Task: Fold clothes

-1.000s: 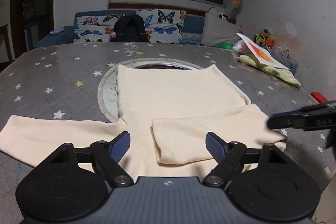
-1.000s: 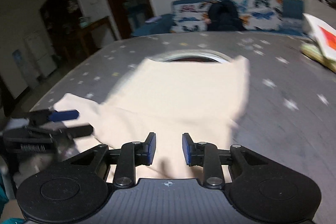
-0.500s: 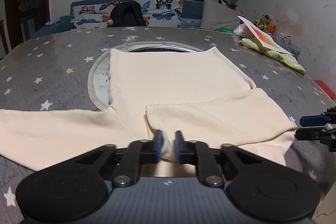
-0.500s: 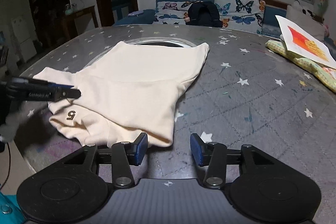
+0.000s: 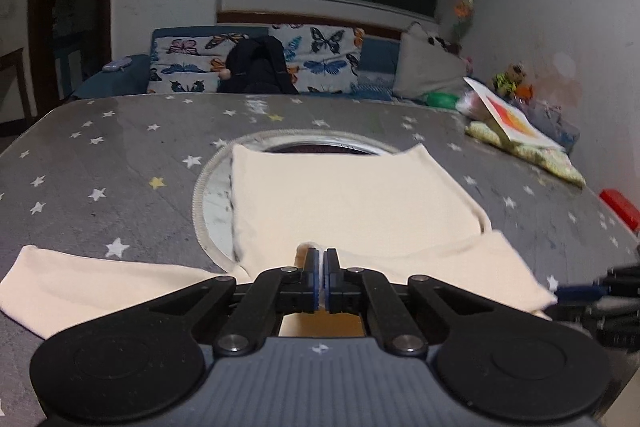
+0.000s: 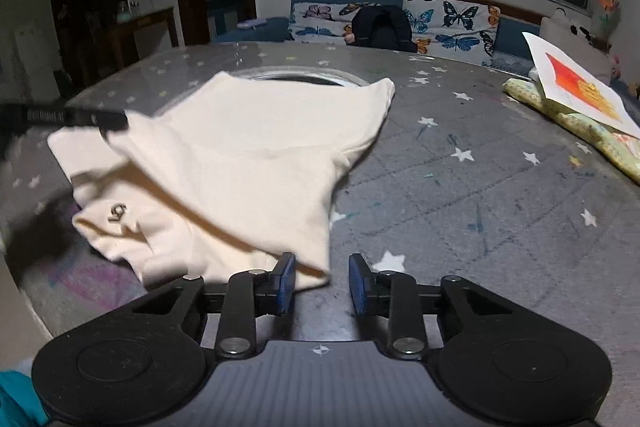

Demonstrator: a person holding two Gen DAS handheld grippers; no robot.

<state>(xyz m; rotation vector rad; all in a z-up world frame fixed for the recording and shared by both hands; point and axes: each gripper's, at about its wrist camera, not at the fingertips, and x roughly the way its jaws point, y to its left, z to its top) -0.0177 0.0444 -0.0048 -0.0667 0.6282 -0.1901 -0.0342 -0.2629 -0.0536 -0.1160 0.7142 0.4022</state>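
A cream long-sleeved shirt (image 5: 352,199) lies flat on the grey star-patterned table (image 5: 120,155). Its one sleeve (image 5: 80,279) stretches out to the left, and the other sleeve (image 5: 460,263) is folded across the near hem. My left gripper (image 5: 319,261) is shut on a raised pinch of that cloth at the near middle. In the right wrist view the shirt (image 6: 240,167) shows a small "5" mark (image 6: 117,213). The left gripper (image 6: 80,117) holds the shirt's far edge lifted. My right gripper (image 6: 322,283) is open, with the shirt's near corner (image 6: 312,269) beside its left finger.
A round ring-edged opening (image 5: 320,145) in the table lies under the shirt's far edge. A yellow-green cushion (image 5: 532,155) with a picture card sits at the right, and a red object (image 5: 620,205) at the right edge. A butterfly-print sofa (image 5: 320,67) stands behind.
My left gripper went from wide open to shut on the cloth and has raised it a little. My right gripper drew back to the shirt's right corner, and its jaws narrowed.
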